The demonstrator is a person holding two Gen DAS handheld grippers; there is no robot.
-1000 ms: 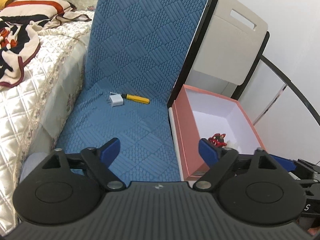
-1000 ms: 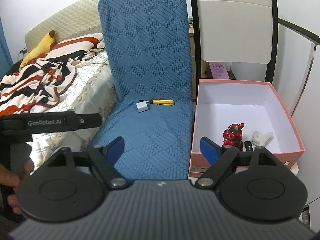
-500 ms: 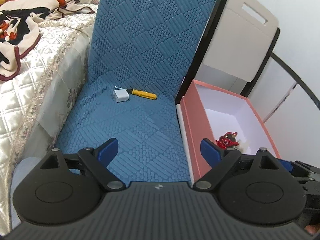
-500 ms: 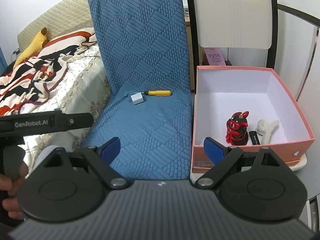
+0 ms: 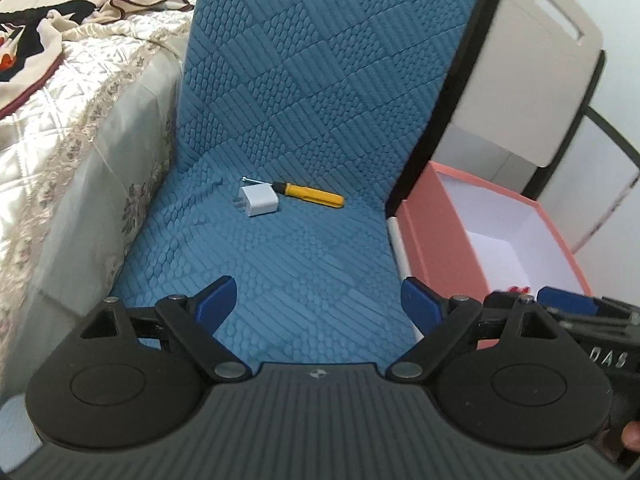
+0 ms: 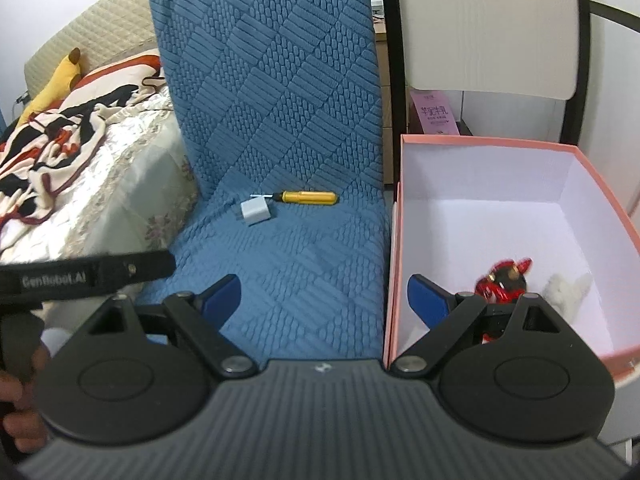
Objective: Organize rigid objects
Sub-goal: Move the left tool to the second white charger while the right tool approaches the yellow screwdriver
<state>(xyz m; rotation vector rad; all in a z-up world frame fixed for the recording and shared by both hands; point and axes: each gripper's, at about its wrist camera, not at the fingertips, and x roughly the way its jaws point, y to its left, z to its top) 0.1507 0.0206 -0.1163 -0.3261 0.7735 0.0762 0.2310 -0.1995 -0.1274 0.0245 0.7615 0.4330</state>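
Yellow-handled screwdriver lies flat at the back of the blue quilted seat, just beside a white plug adapter. Both look light and stiff. The handle probably takes a grip best across its middle; smooth plastic could slip. The adapter is blocky, so take it by its flat sides, clear of the prongs. Left gripper and right gripper both hang wide apart, empty, well short of either item. Pink box beside the seat holds a red figurine and a white bone-shaped piece.
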